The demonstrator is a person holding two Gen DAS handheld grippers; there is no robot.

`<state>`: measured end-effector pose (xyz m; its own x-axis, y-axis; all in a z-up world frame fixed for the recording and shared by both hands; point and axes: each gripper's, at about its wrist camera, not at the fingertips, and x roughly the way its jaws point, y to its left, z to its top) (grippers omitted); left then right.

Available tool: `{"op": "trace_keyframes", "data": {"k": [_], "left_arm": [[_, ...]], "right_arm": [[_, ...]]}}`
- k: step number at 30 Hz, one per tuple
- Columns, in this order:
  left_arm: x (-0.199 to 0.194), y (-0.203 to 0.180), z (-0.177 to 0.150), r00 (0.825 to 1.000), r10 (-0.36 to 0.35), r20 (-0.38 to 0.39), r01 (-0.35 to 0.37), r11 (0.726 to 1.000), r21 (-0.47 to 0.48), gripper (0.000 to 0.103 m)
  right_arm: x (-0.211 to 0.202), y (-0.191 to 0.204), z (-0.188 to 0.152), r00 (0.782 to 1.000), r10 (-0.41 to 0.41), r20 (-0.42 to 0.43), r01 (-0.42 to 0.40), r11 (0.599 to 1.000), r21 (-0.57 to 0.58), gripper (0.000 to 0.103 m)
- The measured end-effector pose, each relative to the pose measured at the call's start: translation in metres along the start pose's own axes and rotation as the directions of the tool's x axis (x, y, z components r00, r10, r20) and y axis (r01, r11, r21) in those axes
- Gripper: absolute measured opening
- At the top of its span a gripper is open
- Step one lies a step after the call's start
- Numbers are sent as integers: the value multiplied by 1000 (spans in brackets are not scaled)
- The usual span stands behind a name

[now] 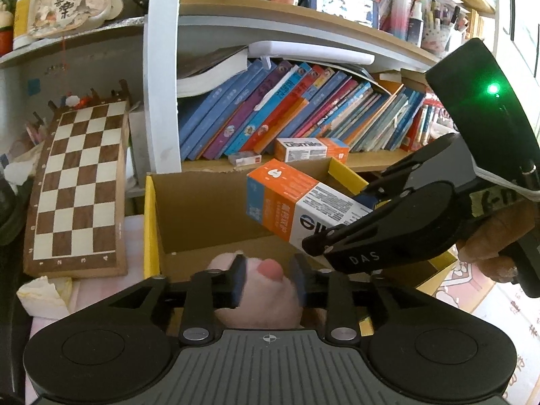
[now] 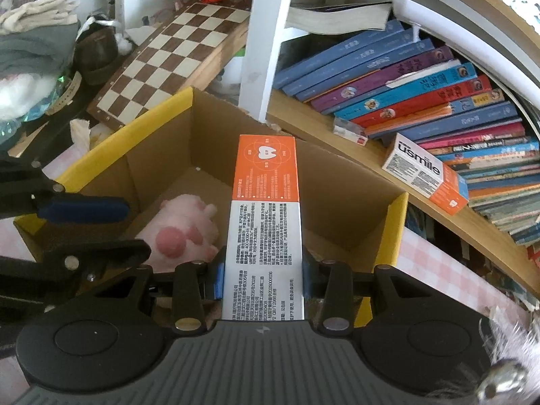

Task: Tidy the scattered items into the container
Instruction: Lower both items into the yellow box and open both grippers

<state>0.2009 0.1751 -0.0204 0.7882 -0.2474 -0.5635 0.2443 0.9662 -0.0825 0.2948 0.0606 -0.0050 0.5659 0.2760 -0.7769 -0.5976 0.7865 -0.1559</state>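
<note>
Orange-and-white toothpaste box (image 2: 264,209) is up in the air, clamped at its white end between the fingers of the right gripper (image 2: 263,278), and it pokes out over the open cardboard box (image 2: 388,199) with the yellow rim. From the left wrist view the same carton (image 1: 297,202) hangs tilted above the container's far half, orange end forward, clear of the cardboard floor.

Down inside the cardboard box (image 1: 202,209) lies a pink plush paw (image 2: 182,233), pads facing up, resting on the bottom near the left wall. The left gripper (image 1: 268,281) sits low over that paw (image 1: 266,290), its blue-padded fingers (image 1: 238,280) spread on either side of the plush; whether they touch the fur is hard to say from here, but they look parted rather than squeezing.

On the wooden shelf (image 2: 337,141) behind the container a second toothpaste box (image 2: 427,173) lies flat in front of a row of leaning books (image 2: 422,94). A chessboard (image 1: 79,185) leans to the left of the container. Pink checked cloth covers the counter (image 2: 449,270) beside the yellow rim.
</note>
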Motion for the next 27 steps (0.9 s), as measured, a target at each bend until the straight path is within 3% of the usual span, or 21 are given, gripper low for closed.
{"op": "trace_keyframes", "data": {"k": [8, 15, 27], "left_arm": [[-1, 3, -5, 1000, 7, -8, -7, 1000, -22, 41], [-2, 8, -9, 1000, 16, -23, -16, 999, -35, 42], [-1, 3, -10, 1000, -1, -25, 1, 1000, -27, 42]], "right_arm": [[15, 11, 11, 1000, 25, -17, -27, 991, -134, 37], [30, 21, 22, 998, 63, -31, -69, 958, -279, 37], [46, 40, 25, 1000, 20, 17, -7, 833, -554, 37]]}}
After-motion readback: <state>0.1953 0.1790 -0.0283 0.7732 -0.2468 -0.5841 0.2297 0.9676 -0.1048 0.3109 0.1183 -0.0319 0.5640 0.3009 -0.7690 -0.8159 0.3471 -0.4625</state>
